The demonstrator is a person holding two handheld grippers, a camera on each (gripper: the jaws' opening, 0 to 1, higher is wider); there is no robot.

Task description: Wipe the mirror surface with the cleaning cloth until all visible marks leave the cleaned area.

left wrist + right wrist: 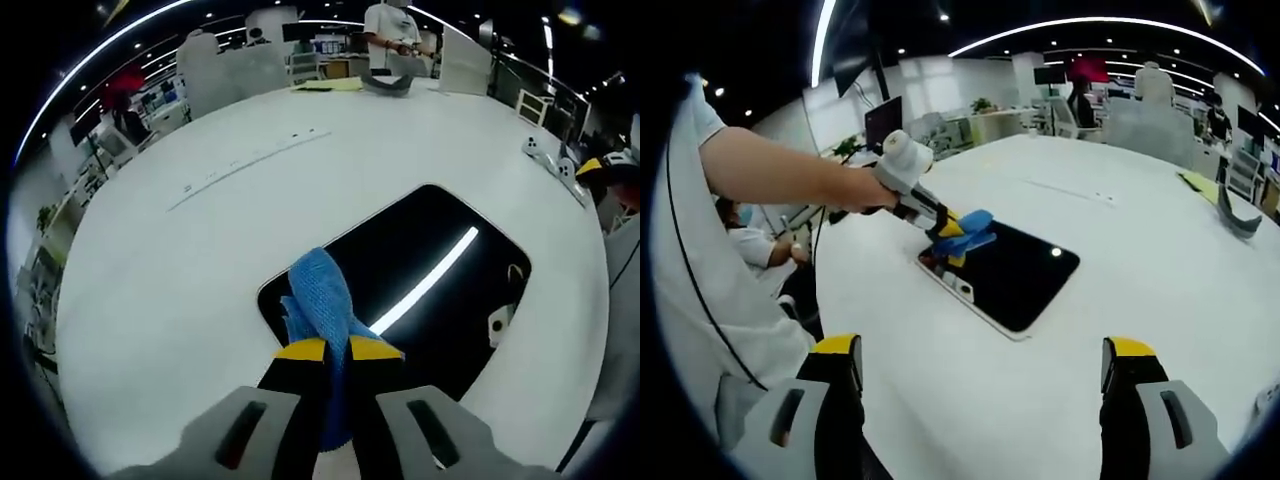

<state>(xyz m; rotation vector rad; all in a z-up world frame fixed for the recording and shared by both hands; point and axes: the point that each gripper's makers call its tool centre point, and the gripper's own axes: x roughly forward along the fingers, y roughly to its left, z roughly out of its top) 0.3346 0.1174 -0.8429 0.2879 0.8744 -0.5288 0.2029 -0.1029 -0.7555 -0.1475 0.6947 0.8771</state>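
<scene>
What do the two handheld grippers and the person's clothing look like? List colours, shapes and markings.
The left gripper has black jaws with yellow tips rising from light grey housings with dark slots; seen from the right gripper view, it has a rounded white handle. The right gripper has matching yellow-capped black jaws on grey housings. The person wears a white short-sleeved shirt with a thin dark cable running down it.

Left gripper [337, 350] fingers pinched together; right gripper [980, 365] fingers spread wide
</scene>
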